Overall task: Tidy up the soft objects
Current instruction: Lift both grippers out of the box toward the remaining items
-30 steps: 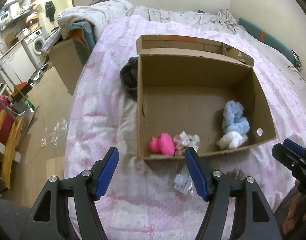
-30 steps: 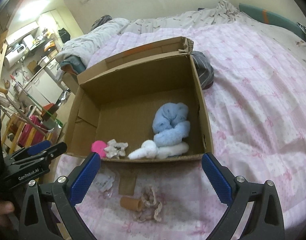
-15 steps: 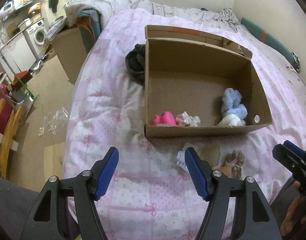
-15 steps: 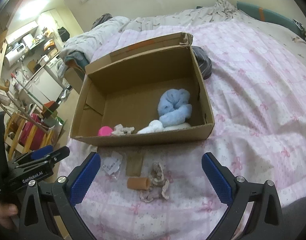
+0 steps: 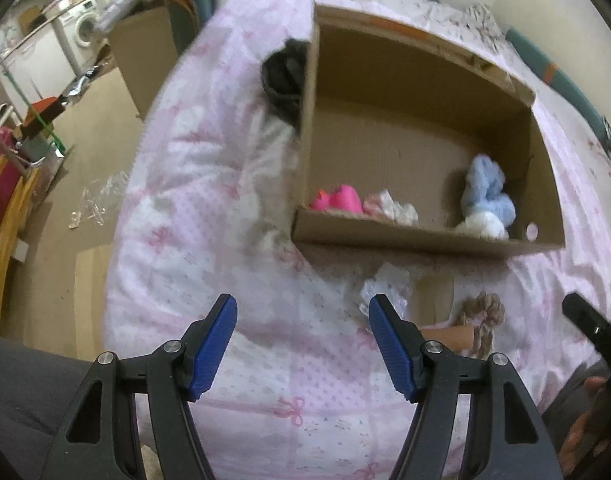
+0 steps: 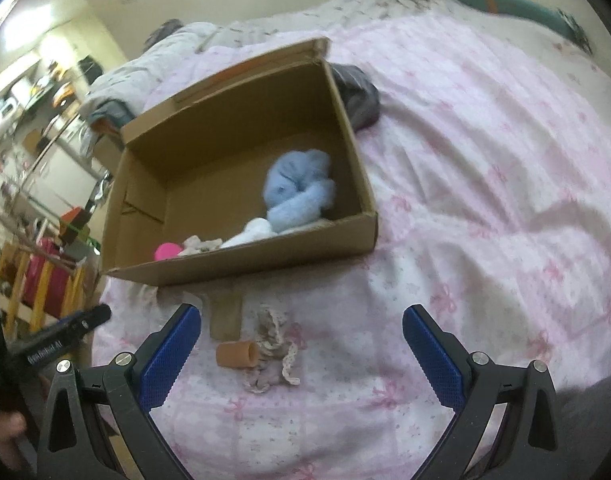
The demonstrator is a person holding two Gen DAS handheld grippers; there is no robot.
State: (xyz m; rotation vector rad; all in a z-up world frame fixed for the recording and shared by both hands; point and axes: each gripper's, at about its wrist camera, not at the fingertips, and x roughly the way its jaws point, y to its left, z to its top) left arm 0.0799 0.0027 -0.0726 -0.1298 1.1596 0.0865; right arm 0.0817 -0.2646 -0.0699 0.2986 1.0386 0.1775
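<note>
On the pink bedspread (image 6: 485, 168), landmark is the cardboard box (image 6: 241, 258). Everything below is relative to it.

Inside the box, along its near wall: pink soft toy (image 5: 339, 200), small pale fabric piece (image 5: 391, 210), white roll (image 5: 483, 226) with the blue fluffy bundle (image 6: 295, 188) just behind it. Those look sorted already.

Outside, just in front of the near wall: crochet string piece (image 6: 271, 350) touching an orange-brown tube (image 6: 237, 354), a flat cardboard scrap (image 6: 225, 316) and a crumpled clear wrapper (image 5: 385, 286). Dark cloth (image 6: 355, 100) sits against the box's far corner, outside.

Left gripper (image 5: 301, 346): jaws apart, nothing between them, hovering over bare bedspread in front of the box's left corner. Right gripper (image 6: 301, 354): jaws wide apart, empty, crochet piece and tube lying in the gap below, not touched.

Step, my read: pickup phase for the next loose soft item, most likely the crochet piece, with the right gripper.

Next move needs: descend, centre the jaws on the crochet alone, close, lift over the near wall, drop in the free floor area. Risk: the tube touches the crochet and may get pinched or dragged along.
</note>
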